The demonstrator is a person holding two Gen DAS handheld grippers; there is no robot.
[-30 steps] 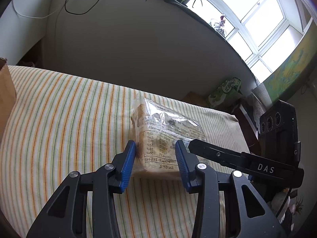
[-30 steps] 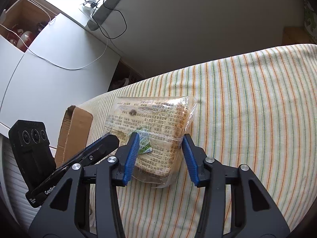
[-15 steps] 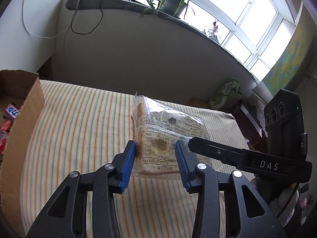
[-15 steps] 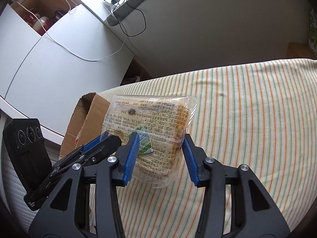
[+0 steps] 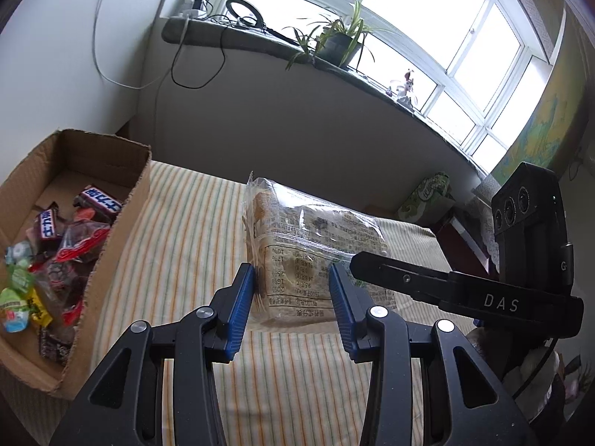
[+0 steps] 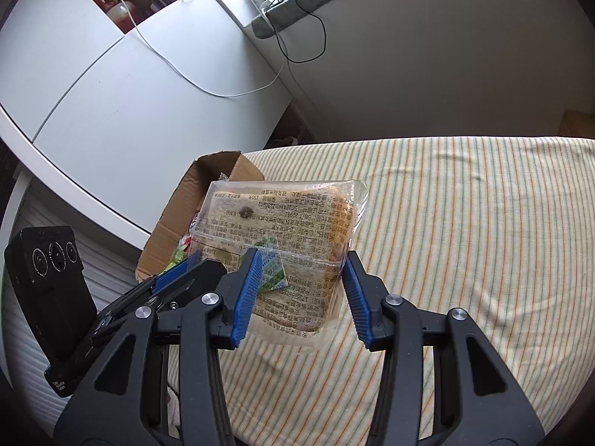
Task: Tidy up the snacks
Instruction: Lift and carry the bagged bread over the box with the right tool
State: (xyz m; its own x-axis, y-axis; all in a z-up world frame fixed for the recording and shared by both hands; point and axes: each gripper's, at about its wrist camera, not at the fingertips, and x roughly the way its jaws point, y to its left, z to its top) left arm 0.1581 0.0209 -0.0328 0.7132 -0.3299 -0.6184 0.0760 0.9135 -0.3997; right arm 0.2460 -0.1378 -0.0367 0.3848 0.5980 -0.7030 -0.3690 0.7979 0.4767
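Note:
A clear bag of sliced bread (image 5: 316, 230) (image 6: 282, 215) hangs above the striped cloth (image 5: 178, 252), held at two ends. My left gripper (image 5: 292, 278) is shut on its near end, blue pads pressing both sides. My right gripper (image 6: 303, 271) is shut on the other end, over a small green sachet inside the bag. Each gripper shows in the other's view, the right one (image 5: 375, 265) at the right and the left one (image 6: 174, 273) at the lower left. An open cardboard box (image 5: 126, 215) (image 6: 219, 171) with several wrapped snacks (image 5: 55, 245) stands to the left of the bread.
The striped cloth (image 6: 465, 223) covers the table. A windowsill with a potted plant (image 5: 338, 44) and cables runs behind it. A white cabinet (image 6: 111, 93) stands beyond the box. Bags and clutter (image 5: 427, 193) lie past the table's far right edge.
Both grippers have lifted the bread off the cloth and carried it leftward. The cardboard box with its snacks has come into the left wrist view and sits closer in the right one.

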